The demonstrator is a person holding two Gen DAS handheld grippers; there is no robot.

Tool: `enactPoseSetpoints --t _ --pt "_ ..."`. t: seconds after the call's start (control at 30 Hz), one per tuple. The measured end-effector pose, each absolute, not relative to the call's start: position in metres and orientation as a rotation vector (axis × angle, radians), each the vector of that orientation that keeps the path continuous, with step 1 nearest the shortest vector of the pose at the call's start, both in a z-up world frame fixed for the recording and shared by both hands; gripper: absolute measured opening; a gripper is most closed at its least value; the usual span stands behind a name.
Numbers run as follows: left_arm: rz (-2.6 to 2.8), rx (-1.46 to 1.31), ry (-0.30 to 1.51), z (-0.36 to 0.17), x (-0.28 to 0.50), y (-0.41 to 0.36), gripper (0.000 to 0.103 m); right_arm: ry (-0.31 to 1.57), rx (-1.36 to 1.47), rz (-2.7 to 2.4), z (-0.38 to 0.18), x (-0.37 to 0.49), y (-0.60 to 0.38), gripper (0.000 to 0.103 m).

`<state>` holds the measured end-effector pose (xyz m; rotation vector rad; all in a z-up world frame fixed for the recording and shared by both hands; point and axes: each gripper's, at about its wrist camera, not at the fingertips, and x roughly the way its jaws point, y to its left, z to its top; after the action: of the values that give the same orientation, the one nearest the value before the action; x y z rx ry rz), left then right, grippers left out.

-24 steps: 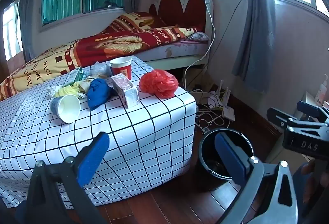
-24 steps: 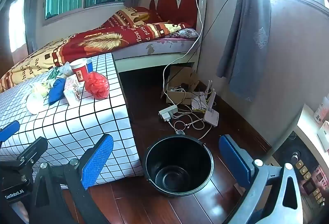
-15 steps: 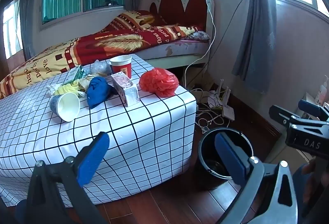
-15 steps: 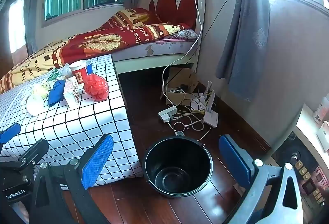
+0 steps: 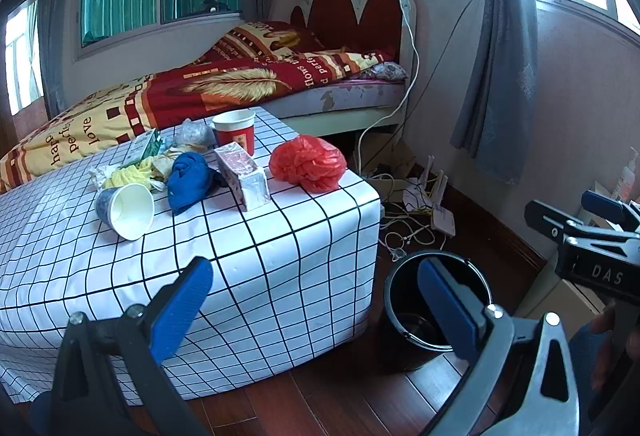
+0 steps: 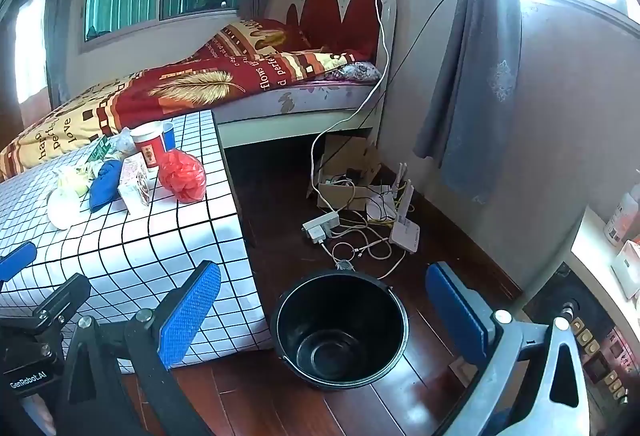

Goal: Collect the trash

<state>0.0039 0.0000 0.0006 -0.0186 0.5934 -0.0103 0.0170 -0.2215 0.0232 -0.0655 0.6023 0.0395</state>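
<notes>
Nearest: left hand-held gripper spread wide, nothing between the blue pads, aimed down at the near corner of the desk. Right hand-held gripper likewise spread and empty, framing the black bucket on the wooden floor, probably the bin for the trash, set just beside the desk's corner so that each piece needs only a short carry off the edge. Bucket mouth open and upright, nothing visible inside.

Further off, trash bunched on the far part of the checked desk cloth: a tipped paper cup with mouth toward the camera, a blue wad, a slim carton lying flat, a red plastic bag close to the right edge, a red cup standing upright behind, plus yellowish and clear wrappers at the left. Wide bare cloth between grippers and pile, so free room for a low approach. Red bag likely easiest first: nearest the bucket side, soft, at an edge.

Beyond: cables and a router on the floor past the bucket, worth avoiding; bed behind the desk.
</notes>
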Motion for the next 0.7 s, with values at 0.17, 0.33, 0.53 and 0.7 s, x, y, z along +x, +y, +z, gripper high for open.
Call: enactPoseSetpoints --t 0.17,0.33,0.53,0.7 --pt "-0.011 -0.021 0.595 0.004 0.0068 -0.0003 0.103 0.6 -0.063 0.038 0.0241 0.0174 -0.2242 0.103" --pt "-0.009 -0.021 0.594 0.0037 0.0063 -0.0005 0.103 0.593 -0.064 0.03 0.025 0.0174 -0.2248 0.103" --pt "-0.002 -0.02 0.59 0.0047 0.0064 -0.0005 0.103 0.588 -0.072 0.008 0.0265 0.0178 -0.2258 0.103" --pt "0.0 -0.023 0.589 0.0045 0.0054 0.0001 0.103 0.587 -0.068 0.006 0.027 0.0176 -0.2268 0.103"
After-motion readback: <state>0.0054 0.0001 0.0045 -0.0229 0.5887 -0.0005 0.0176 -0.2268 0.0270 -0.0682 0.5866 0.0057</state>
